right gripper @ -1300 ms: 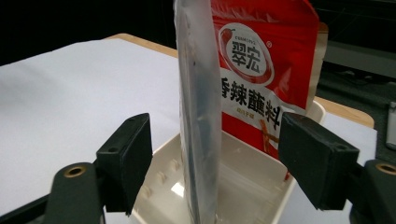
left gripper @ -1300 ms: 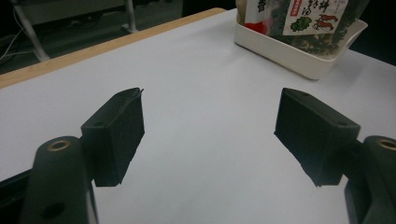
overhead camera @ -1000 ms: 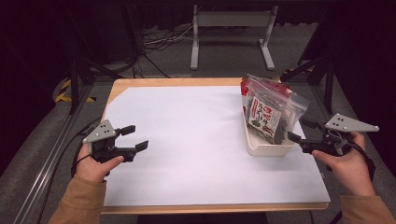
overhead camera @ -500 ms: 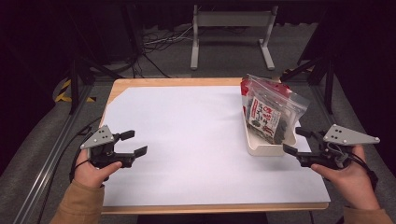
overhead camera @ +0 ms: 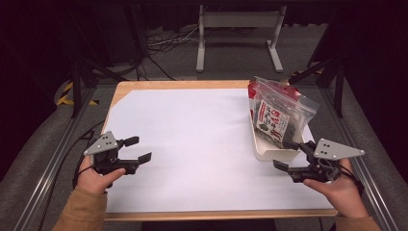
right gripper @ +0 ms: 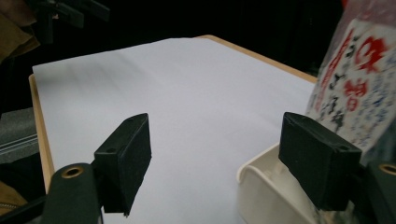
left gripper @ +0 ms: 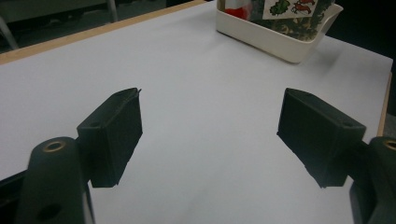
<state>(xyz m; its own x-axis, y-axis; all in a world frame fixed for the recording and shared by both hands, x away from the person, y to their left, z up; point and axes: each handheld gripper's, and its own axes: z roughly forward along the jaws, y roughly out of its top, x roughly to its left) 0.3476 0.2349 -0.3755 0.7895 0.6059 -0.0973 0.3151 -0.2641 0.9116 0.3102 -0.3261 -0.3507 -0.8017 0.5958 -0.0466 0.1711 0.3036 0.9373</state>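
Two clear crinkly snack bags (overhead camera: 278, 115) in the white plastic bin (overhead camera: 270, 153), far right: light, soft, slippery; pinch a top edge. The right gripper (overhead camera: 292, 155) and left gripper (overhead camera: 136, 150) both gape wide, empty.

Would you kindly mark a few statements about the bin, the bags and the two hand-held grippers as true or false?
1. The white bin holds printed bags. True.
2. The left hand-held gripper grips a bag. False: its jaws are open with nothing between them.
3. The right hand-held gripper is by the bin's near corner. True.
4. The bin stands at the table's left edge. False: it stands at the right.
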